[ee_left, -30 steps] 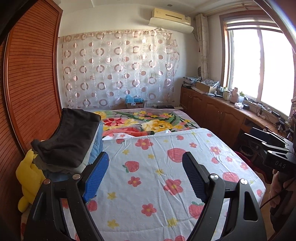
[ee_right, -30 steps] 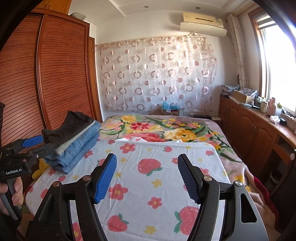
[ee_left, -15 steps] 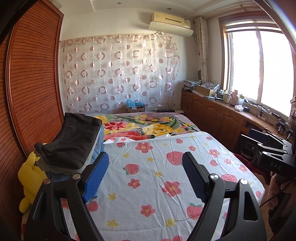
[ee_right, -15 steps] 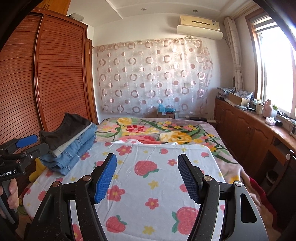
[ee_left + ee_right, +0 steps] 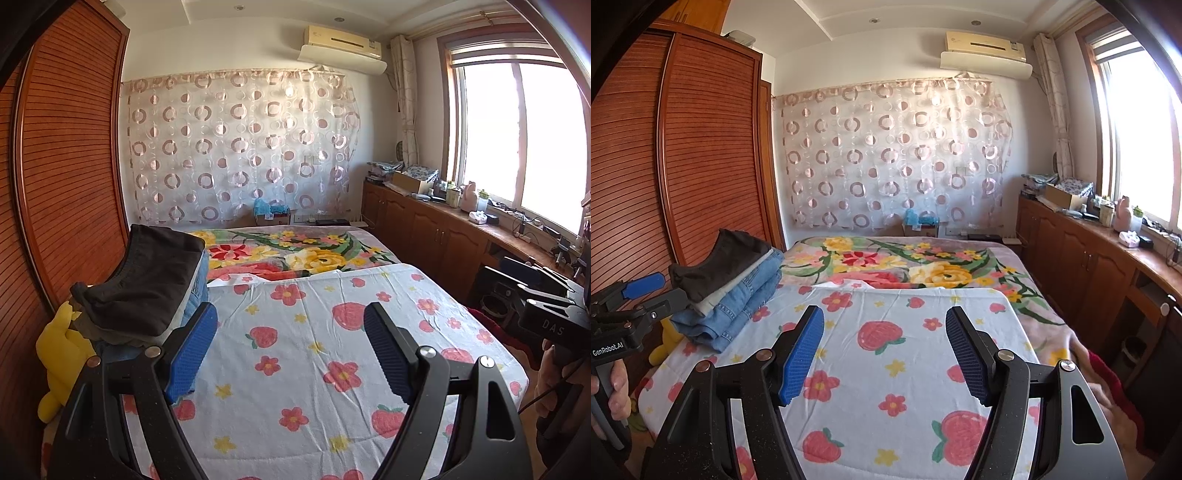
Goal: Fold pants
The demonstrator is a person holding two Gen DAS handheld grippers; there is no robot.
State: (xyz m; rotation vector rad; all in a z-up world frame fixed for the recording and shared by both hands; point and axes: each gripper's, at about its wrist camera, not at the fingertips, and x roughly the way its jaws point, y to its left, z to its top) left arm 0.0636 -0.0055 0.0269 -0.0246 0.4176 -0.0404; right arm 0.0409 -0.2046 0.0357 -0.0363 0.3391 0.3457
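Observation:
A stack of folded pants (image 5: pixel 147 291) lies at the left edge of the bed, dark brown pair on top, pale and blue denim pairs (image 5: pixel 738 299) beneath. My left gripper (image 5: pixel 291 325) is open and empty, held above the strawberry-print sheet (image 5: pixel 303 354), just right of the stack. My right gripper (image 5: pixel 884 326) is open and empty above the same sheet (image 5: pixel 886 369), further right of the stack. The left gripper also shows at the left edge of the right wrist view (image 5: pixel 642 291), and the right gripper's body at the right edge of the left wrist view (image 5: pixel 535 295).
A yellow plush toy (image 5: pixel 61 354) sits between the bed and the wooden wardrobe (image 5: pixel 55 184). A floral blanket (image 5: pixel 905 266) covers the far half of the bed. Wooden cabinets (image 5: pixel 1089 266) with clutter run under the window on the right.
Both grippers have tilted or risen a little, so the bed sits lower in each view. They stay open and empty. The stack has not moved.

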